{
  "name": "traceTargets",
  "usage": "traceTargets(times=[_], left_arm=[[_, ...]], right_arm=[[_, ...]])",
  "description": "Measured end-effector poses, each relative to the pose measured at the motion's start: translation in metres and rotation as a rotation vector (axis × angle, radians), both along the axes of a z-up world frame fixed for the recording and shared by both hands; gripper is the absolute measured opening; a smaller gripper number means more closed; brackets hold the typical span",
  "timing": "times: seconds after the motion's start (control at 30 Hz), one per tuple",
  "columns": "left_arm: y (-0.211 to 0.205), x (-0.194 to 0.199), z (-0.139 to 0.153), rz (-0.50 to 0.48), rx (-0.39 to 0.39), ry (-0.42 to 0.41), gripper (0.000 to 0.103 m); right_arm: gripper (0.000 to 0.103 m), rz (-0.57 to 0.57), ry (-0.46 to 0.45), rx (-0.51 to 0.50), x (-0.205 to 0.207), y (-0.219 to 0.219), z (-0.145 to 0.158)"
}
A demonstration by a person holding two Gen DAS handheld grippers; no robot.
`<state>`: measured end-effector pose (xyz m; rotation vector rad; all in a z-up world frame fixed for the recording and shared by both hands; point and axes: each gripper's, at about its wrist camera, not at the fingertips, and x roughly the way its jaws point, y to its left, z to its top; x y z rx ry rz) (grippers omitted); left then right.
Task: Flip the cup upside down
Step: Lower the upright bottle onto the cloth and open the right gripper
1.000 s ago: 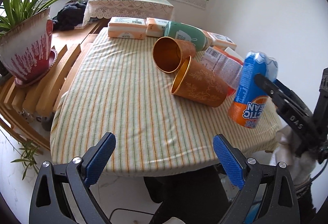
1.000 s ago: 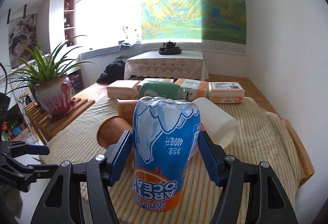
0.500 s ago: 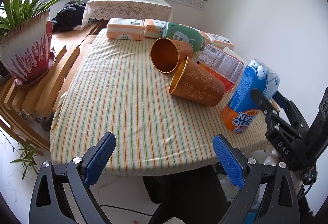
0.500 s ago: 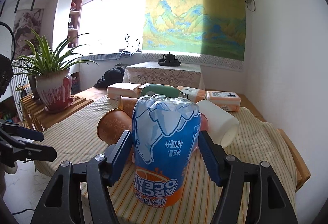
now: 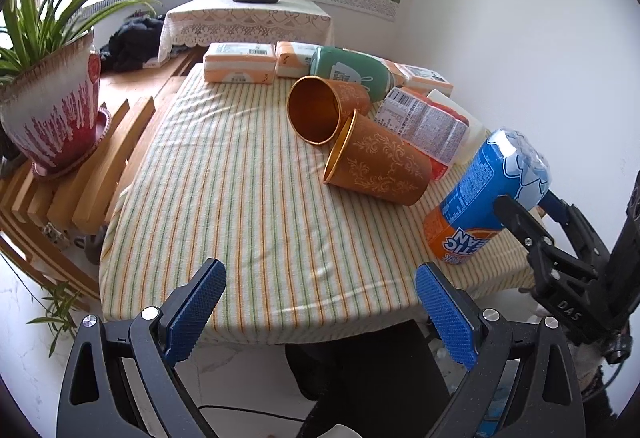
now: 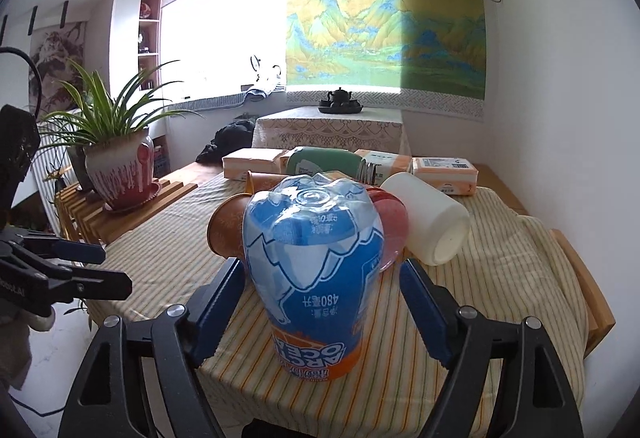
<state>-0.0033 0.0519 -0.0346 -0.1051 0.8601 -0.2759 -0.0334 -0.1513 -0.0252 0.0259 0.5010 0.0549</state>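
A blue and orange plastic cup (image 6: pixel 312 270) stands mouth down on the striped tablecloth (image 6: pixel 500 278) near the front edge, with its print inverted and its base on top. My right gripper (image 6: pixel 320 270) straddles it with the fingers spread. A thin gap shows at the right pad (image 6: pixel 416 290), and the left pad sits close to the cup wall. In the left wrist view the same cup (image 5: pixel 480 197) is at the right, with the right gripper (image 5: pixel 532 205) around its upper part. My left gripper (image 5: pixel 320 274) hangs open and empty off the table's front edge.
Two orange patterned cups (image 5: pixel 376 169) (image 5: pixel 320 105) lie on their sides mid-table. A white cup (image 6: pixel 432 222) and a pink one (image 6: pixel 390 226) lie behind the blue cup. Tissue packs (image 5: pixel 240 63) and a green bottle (image 5: pixel 352 71) line the far edge. A potted plant (image 5: pixel 52 117) stands left.
The right gripper's fingers have spread away from the blue cup's sides, which they pressed before. The right camera now looks down on the cup's base. The left gripper barely moved.
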Motion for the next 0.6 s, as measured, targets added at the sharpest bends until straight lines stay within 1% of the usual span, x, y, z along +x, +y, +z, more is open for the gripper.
traceTargets(times=[0.1,0.2,0.3,0.47,0.6], left_arm=[[-0.006,-0.006,0.003,0.005,0.034,-0.050,0.098],[-0.014,-0.015,0.006,0.006,0.058,-0.110,0.098],[-0.023,-0.025,0.011,0.011,0.080,-0.169,0.098],[-0.038,-0.045,0.020,0.019,0.118,-0.266,0.098],[-0.045,-0.060,0.026,0.025,0.118,-0.312,0.098]], right_arm=[[0.078,-0.006,0.011,0.023,-0.009,-0.003,0.002],[0.079,-0.041,0.010,0.015,-0.023,-0.004,0.003],[0.079,-0.105,0.021,0.017,-0.036,-0.009,0.005],[0.080,-0.218,0.004,0.046,-0.063,-0.025,0.012],[0.080,-0.272,-0.014,0.045,-0.078,-0.033,0.022]])
